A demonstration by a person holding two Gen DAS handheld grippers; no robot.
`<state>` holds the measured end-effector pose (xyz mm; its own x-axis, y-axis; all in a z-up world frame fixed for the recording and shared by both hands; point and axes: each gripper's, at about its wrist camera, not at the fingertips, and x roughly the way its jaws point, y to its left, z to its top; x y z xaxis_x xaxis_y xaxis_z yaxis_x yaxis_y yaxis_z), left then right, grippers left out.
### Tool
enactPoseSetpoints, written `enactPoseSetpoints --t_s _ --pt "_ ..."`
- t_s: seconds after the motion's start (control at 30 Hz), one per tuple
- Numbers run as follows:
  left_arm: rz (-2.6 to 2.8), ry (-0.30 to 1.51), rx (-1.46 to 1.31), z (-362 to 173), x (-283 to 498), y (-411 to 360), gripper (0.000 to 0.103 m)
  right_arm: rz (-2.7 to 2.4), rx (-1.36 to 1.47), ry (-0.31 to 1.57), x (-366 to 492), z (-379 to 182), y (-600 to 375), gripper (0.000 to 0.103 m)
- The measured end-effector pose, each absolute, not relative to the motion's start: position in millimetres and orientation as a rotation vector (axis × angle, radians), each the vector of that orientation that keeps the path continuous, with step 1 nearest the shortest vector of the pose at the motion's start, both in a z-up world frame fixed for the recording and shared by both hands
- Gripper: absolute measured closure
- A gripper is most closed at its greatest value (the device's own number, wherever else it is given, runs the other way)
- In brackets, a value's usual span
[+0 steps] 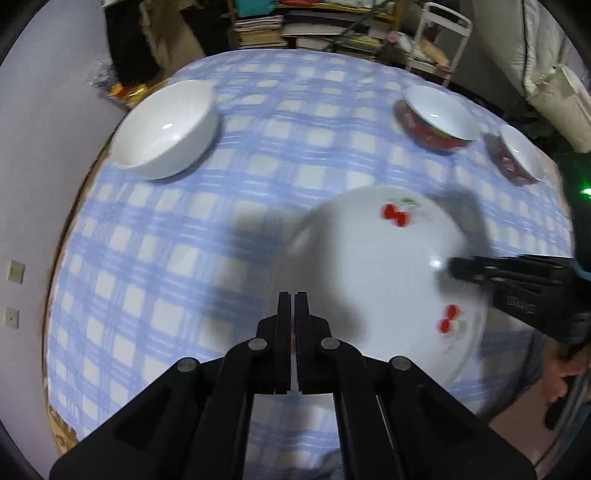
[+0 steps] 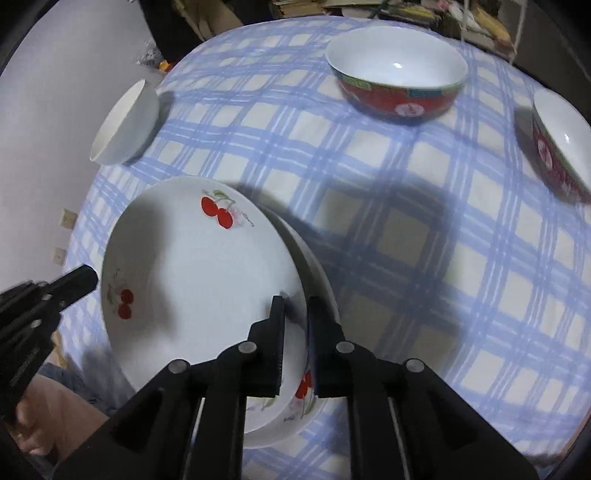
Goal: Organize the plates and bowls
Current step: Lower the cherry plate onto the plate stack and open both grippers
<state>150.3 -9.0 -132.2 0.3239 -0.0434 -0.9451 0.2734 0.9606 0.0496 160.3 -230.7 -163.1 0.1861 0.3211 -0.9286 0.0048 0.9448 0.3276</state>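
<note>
A white plate with red cherries (image 2: 199,273) is tilted over a second cherry plate (image 2: 291,413) on the blue checked tablecloth. My right gripper (image 2: 297,301) is shut on the upper plate's near rim, one finger inside and one outside. In the left wrist view the same plate (image 1: 388,266) fills the middle, and the right gripper (image 1: 452,269) comes in from the right. My left gripper (image 1: 293,295) is shut with nothing between its fingers, just beside the plate's left rim. A white bowl (image 1: 166,129) stands far left; two red bowls (image 1: 436,122) (image 1: 517,155) stand far right.
The round table (image 1: 258,147) ends near a pale wall on the left. Stacked books (image 1: 303,29) and a white rack (image 1: 439,40) stand behind it. A person's hand (image 1: 561,376) shows at the lower right. Bare cloth (image 2: 424,240) lies between the plates and the red bowls.
</note>
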Motion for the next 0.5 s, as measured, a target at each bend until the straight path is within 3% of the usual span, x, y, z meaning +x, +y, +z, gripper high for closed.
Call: enactPoseSetpoints --t_s 0.2,0.5 --pt "-0.133 1.255 0.154 -143 158 5 0.096 0.176 0.192 1.275 154 -140 -237 0.092" --pt "-0.069 1.275 0.096 -149 153 17 0.09 0.167 0.365 1.197 144 -136 -257 0.092"
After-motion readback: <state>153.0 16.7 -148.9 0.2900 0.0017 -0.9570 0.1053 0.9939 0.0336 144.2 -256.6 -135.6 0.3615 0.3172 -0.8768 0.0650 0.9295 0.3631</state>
